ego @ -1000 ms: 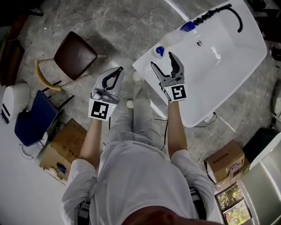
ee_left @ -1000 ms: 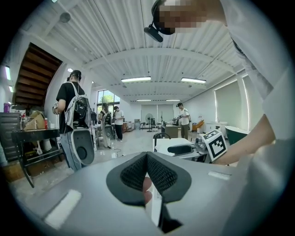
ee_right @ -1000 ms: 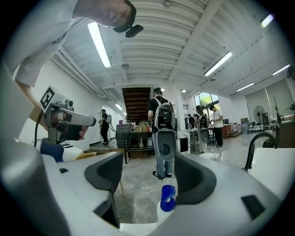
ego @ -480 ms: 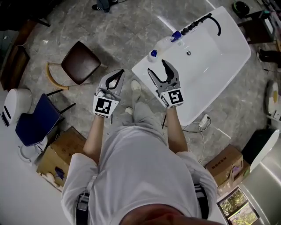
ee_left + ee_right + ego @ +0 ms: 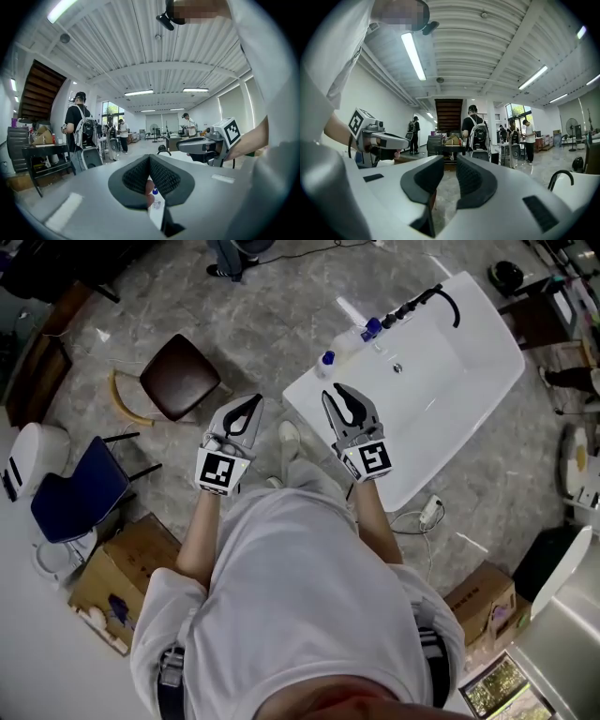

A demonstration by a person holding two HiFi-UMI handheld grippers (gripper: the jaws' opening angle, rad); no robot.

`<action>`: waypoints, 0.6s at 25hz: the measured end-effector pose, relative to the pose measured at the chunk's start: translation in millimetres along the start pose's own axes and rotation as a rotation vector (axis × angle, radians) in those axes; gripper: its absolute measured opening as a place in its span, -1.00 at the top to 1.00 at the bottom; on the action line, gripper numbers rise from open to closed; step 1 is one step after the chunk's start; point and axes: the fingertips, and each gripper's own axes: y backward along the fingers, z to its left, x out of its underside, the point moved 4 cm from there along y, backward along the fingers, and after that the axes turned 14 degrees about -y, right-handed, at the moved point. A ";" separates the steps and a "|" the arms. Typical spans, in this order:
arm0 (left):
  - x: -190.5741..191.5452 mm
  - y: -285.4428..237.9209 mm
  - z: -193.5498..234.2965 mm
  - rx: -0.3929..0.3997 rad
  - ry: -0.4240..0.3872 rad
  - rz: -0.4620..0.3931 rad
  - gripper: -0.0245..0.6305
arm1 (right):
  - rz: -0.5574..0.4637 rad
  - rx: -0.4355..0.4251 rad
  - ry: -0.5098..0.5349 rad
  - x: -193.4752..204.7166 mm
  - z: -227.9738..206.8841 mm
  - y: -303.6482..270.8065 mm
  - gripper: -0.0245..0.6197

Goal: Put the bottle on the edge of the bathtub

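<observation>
A white bathtub [image 5: 473,362] fills the upper right of the head view. Two small bottles with blue caps stand on its near rim, one at the corner [image 5: 326,362] and one by the black faucet [image 5: 371,331]. My right gripper [image 5: 341,392] hovers over the tub's near corner, just short of the corner bottle; its jaws are closing, a narrow gap remains and nothing is between them [image 5: 449,161]. My left gripper [image 5: 251,404] is shut and empty over the floor, left of the tub. Through its jaws [image 5: 150,159] the corner bottle [image 5: 155,198] shows, small and far.
A brown chair [image 5: 180,376] and a blue chair [image 5: 75,498] stand on the stone floor to the left, with cardboard boxes [image 5: 127,573] nearer. A power strip [image 5: 429,512] lies by the tub's front. Several people stand far off in both gripper views.
The right gripper's jaws have narrowed from wide open to a small gap. The head view has drifted, so the tub and bottles sit farther up and smaller. The left gripper stays shut.
</observation>
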 end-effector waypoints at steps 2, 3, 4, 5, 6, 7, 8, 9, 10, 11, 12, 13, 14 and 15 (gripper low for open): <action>-4.6 8.3 -0.4 -0.009 0.000 -0.007 0.93 | -0.011 0.002 0.015 -5.4 6.4 4.5 0.81; -6.2 12.4 -0.9 -0.013 0.000 -0.010 0.93 | -0.013 0.003 0.021 -7.0 9.1 6.3 0.86; -7.4 16.6 -1.2 -0.016 0.000 -0.013 0.93 | -0.011 0.003 0.027 -7.9 11.8 7.7 0.91; -8.3 20.8 -1.5 -0.020 0.002 -0.017 0.93 | -0.009 0.003 0.033 -8.6 14.7 8.9 0.91; -9.1 24.9 -1.6 -0.024 0.006 -0.024 0.93 | -0.007 0.003 0.037 -9.1 17.5 9.8 0.92; -10.1 28.6 -1.3 -0.031 0.013 -0.033 0.93 | -0.003 0.003 0.040 -9.4 20.1 10.8 0.92; -11.0 31.8 -0.9 -0.038 0.018 -0.043 0.93 | 0.003 0.004 0.041 -9.2 22.5 11.6 0.92; -10.6 34.6 -0.6 -0.041 0.019 -0.047 0.93 | 0.011 0.007 0.042 -8.8 24.5 12.3 0.92; -9.3 36.8 -0.7 -0.041 0.016 -0.044 0.93 | 0.017 0.010 0.044 -8.4 26.0 13.0 0.92; -8.7 38.6 -1.2 -0.042 0.017 -0.044 0.93 | 0.021 0.013 0.047 -8.3 27.3 13.9 0.92; -9.0 40.1 -2.3 -0.044 0.023 -0.045 0.93 | 0.025 0.015 0.050 -8.4 28.7 15.1 0.92; -9.2 41.8 -4.1 -0.042 0.029 -0.044 0.93 | 0.026 0.015 0.055 -9.0 30.4 16.3 0.92; -9.4 43.4 -6.0 -0.040 0.031 -0.044 0.93 | 0.026 0.014 0.061 -10.1 31.9 17.2 0.92; -10.6 44.4 -7.2 -0.039 0.030 -0.050 0.93 | 0.025 0.013 0.065 -11.3 32.7 17.6 0.92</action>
